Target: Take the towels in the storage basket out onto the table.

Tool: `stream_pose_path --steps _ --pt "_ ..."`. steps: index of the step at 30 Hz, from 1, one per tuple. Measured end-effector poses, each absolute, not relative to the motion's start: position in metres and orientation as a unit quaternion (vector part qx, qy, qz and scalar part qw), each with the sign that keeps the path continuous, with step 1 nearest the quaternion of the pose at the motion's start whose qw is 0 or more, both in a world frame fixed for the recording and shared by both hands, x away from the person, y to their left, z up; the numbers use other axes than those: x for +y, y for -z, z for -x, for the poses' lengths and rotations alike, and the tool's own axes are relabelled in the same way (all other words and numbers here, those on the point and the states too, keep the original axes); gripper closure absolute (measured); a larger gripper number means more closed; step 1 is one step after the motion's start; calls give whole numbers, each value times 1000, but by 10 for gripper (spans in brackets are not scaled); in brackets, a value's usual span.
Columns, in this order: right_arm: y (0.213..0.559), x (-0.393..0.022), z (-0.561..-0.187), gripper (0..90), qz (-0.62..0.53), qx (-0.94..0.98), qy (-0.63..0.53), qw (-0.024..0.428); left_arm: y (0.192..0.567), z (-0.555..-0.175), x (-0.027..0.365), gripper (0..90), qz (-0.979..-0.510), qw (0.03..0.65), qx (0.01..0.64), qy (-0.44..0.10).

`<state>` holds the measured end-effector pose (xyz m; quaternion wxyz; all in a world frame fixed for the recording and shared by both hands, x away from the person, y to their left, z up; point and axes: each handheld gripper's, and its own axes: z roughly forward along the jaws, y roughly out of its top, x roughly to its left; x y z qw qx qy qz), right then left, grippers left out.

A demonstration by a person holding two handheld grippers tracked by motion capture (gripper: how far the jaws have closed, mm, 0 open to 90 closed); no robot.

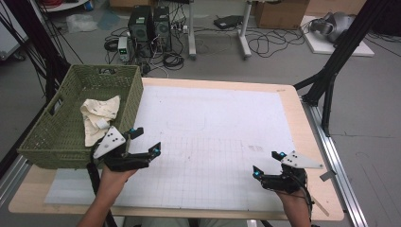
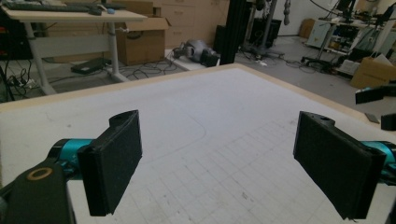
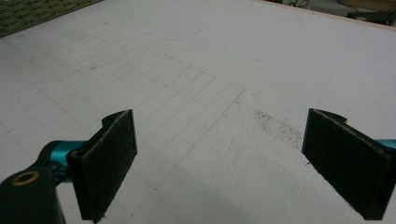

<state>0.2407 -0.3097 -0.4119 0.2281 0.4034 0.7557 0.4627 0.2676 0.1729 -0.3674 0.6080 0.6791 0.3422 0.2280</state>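
Both grippers hold their flat, black, foam-faced jaws spread wide with nothing between them. The left gripper (image 1: 145, 141) hovers just beside a green woven basket (image 1: 56, 142), in which a crumpled cream cloth (image 1: 99, 116) lies. The right gripper (image 1: 268, 164) sits near the table's front right edge over a white mat (image 1: 217, 123) ruled with a faint grid, on a pale wooden table (image 1: 302, 127).
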Motion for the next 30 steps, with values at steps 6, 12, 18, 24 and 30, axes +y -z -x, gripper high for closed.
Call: stream_pose_path --steps 6,12,18,24,30 --pt "411 -309 -241 94 -401 756 -465 228 343 -277 193 158 -672 608 347 -240" --pt "412 -310 -241 94 -406 754 -465 225 328 -290 217 158 -674 591 358 -261" --pt "411 -310 -241 94 -406 752 -466 227 319 -304 240 163 -672 575 374 -280" --pt "412 -311 -242 94 -406 753 -466 227 316 -322 264 191 -666 564 392 -292" --pt "411 -312 -242 94 -408 752 -465 228 319 -346 284 167 -655 535 435 -308"
